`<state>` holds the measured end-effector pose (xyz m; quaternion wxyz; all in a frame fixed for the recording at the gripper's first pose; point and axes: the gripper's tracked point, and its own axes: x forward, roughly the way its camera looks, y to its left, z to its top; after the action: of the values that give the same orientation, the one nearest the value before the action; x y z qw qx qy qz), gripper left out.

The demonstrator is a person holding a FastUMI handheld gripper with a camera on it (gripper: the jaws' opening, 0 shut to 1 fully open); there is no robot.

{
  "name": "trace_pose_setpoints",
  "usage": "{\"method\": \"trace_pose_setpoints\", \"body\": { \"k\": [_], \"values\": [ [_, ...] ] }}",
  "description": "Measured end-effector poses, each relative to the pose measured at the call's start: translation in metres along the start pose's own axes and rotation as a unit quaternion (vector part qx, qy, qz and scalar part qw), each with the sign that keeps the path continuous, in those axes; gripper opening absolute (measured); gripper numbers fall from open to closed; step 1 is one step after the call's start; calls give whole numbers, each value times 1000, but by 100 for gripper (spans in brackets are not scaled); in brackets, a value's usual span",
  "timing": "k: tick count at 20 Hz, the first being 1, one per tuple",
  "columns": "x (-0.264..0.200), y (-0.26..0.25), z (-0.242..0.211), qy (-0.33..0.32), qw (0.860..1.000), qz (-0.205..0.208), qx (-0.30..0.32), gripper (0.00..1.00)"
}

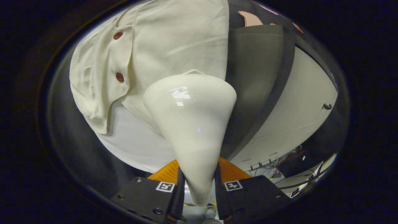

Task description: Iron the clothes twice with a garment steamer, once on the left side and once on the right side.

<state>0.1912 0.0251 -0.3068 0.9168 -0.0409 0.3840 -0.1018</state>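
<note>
Gripping the steamer (189, 124) by its narrow neck, the gripper (199, 183) has both fingers clamped on it; the wide head lies against the cream shirt (174, 40), at twelve o'clock beyond the fingers, right of the red buttons (119, 77); likely one side's pass is in hand; next comes a steady stroke along the cloth.

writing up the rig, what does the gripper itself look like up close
The gripper has two blocky dark housings, each bearing a small square black-and-white marker tag. Bolt heads dot the housings. Two flat fingers run forward side by side.
</note>
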Motion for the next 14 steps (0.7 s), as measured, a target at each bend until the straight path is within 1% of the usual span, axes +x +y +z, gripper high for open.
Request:
{"method": "trace_pose_setpoints", "body": {
  "k": [5,10,14],
  "values": [
    [2,-8,-24,13,1000,-4,-5,38],
    [-22,-10,-37,4,1000,-7,-5,36],
    [-54,-9,-31,-20,1000,-10,0,36]
  ]
}}
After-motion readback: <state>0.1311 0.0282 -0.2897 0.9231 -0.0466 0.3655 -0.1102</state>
